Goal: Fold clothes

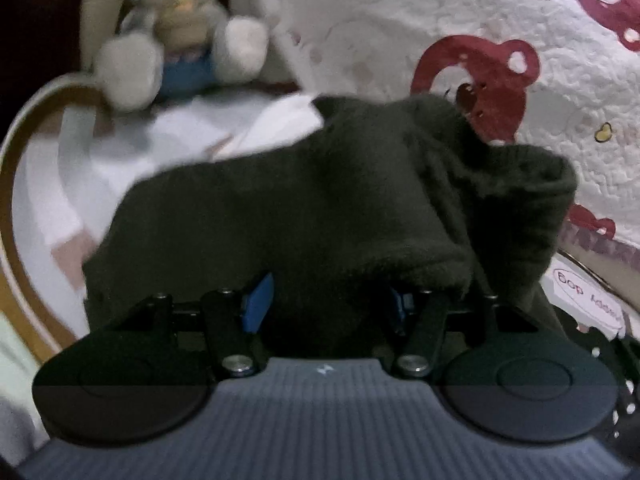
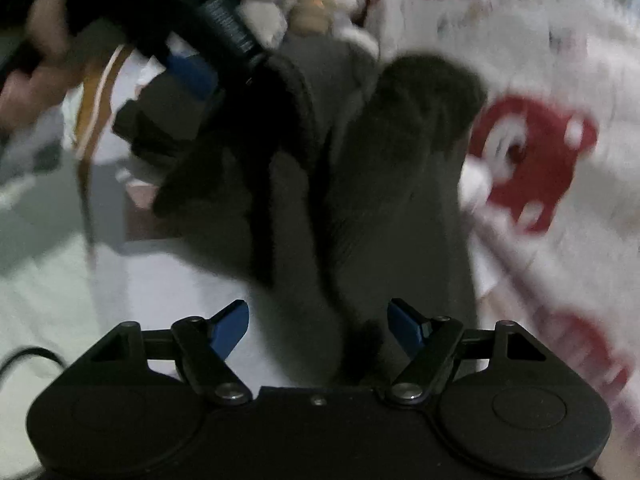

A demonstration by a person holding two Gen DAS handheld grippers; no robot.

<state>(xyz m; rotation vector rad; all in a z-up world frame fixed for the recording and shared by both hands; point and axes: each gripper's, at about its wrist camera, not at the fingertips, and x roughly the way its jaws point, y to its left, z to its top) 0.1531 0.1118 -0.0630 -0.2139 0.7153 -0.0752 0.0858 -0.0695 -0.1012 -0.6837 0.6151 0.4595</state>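
A dark olive fleece garment [image 1: 320,200] lies bunched on the bed, with a ribbed cuff [image 1: 536,200] at its right. My left gripper [image 1: 326,300] is tucked under its near edge. The cloth sits between the jaws, which stand wide, and the left blue pad's face is bare. In the right wrist view the same garment [image 2: 400,180] runs away from my right gripper [image 2: 320,326]. Its blue fingers [image 2: 232,328] are spread, with a fold of cloth between them untouched. The left gripper's blue finger [image 2: 190,74] shows at the upper left on the garment's far side, and a hand [image 2: 24,80] is behind it.
A plush rabbit [image 1: 180,28] sits at the back left. A white quilt with red bear prints [image 1: 480,68] covers the right side. White folded cloth [image 1: 200,132] lies behind the garment. A curved gold-edged rim [image 1: 16,184] bounds the left. A black cable [image 2: 32,354] trails at the lower left.
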